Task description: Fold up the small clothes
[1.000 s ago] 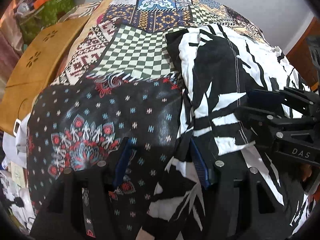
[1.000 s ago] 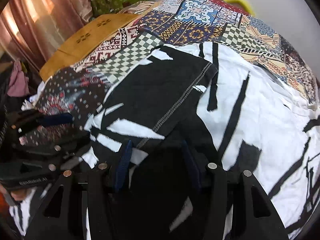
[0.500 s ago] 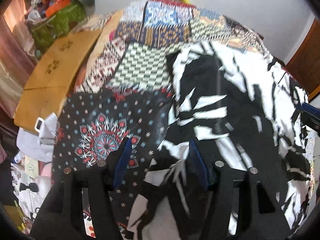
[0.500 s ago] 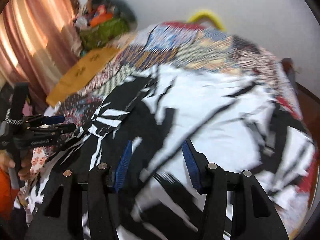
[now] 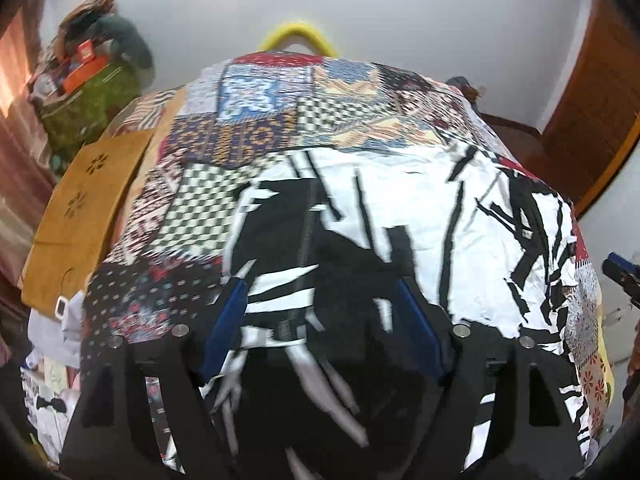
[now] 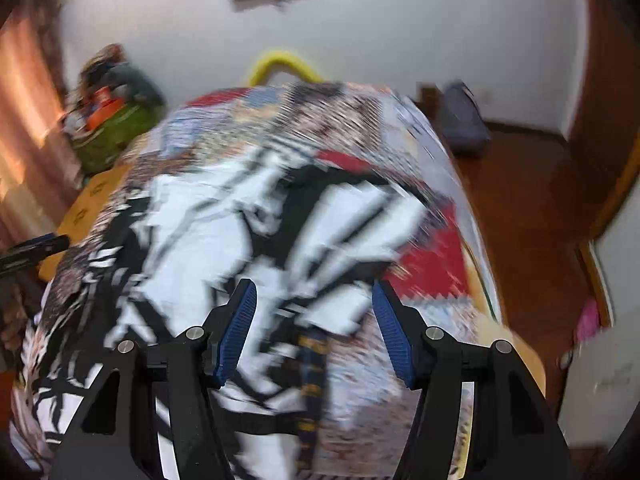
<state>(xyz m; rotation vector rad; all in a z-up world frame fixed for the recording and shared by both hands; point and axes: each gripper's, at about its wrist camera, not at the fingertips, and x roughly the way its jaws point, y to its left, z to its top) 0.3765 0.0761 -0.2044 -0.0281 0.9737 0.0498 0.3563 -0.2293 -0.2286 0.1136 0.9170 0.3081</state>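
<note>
A black-and-white patterned garment (image 5: 400,208) lies spread over the patchwork bedspread (image 5: 256,120), its left part folded over with a stitched seam showing. My left gripper (image 5: 320,316) hovers above the garment's near left part, jaws opening, and the cloth lies below without being pinched. My right gripper (image 6: 314,320) hangs over the garment's (image 6: 224,216) right side near the bed edge, jaws also opening and holding nothing. Each gripper shows in the other's view: the right gripper (image 5: 620,276) at the right edge, the left gripper (image 6: 36,248) at the left edge. The right wrist view is motion-blurred.
A tan mat (image 5: 80,208) lies along the bed's left side, with a green bag (image 5: 88,96) of clutter behind it. A yellow hoop (image 5: 296,36) stands at the far end by the white wall. Wooden floor (image 6: 520,208), a grey bag (image 6: 464,120) and a wooden door (image 5: 592,120) are on the right.
Both grippers have lifted and drawn back from the garment, and their jaws stand wider. The right gripper has swung far to the right side of the bed.
</note>
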